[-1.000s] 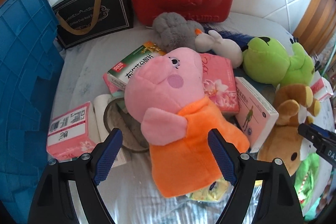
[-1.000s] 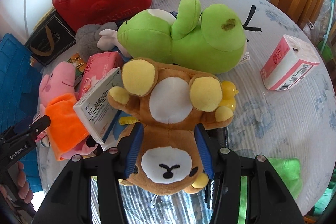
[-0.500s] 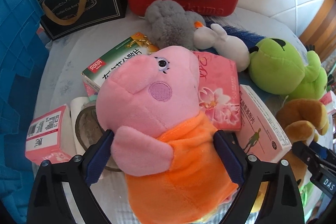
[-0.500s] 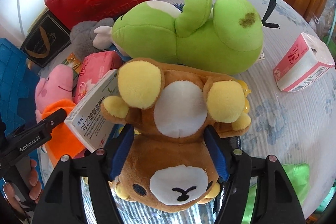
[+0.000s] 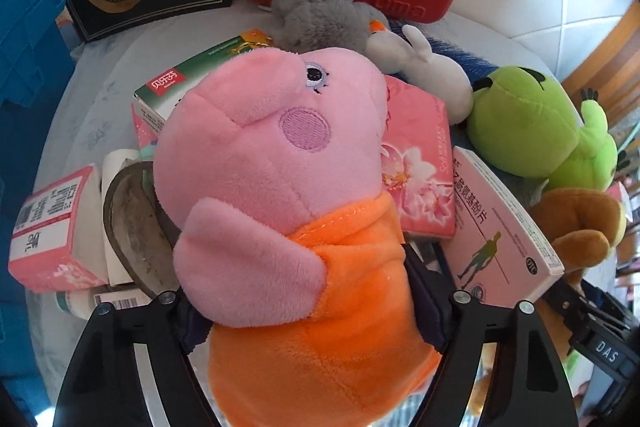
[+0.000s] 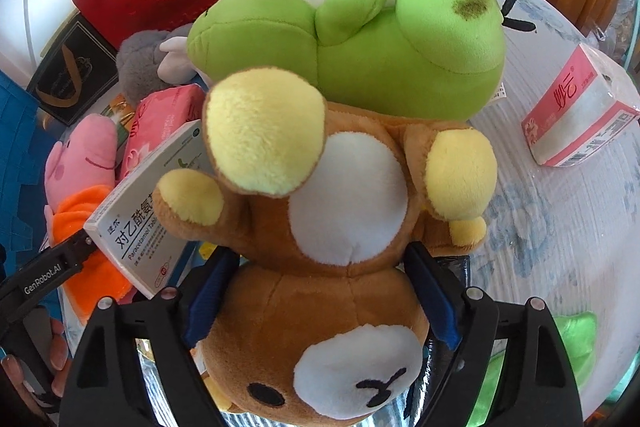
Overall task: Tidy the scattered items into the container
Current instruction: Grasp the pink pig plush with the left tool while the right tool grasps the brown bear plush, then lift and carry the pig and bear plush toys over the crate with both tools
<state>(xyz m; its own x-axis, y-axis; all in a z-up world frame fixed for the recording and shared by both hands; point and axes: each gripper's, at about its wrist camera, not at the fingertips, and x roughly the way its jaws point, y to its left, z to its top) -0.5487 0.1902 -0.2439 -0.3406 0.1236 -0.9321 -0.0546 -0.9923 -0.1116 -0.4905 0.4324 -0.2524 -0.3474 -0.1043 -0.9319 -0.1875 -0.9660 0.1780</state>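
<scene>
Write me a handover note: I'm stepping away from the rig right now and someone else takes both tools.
Left tool: jaws have just been closing, pads pressing the pig plush at its orange dress.
Right tool: jaws have just been opening, astride the brown bear plush at its neck, no grip.
Blue crate: at the left.
Done: nothing visibly stowed.
Left: both plushes, green frog plush, paracetamol box, pink tissue pack, the rest of the pile.

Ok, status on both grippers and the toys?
Left gripper jaws just closing on pig plush. Right gripper jaws just opening, bear plush between. Medicine box leans against bear; frog plush crowds its feet.
</scene>
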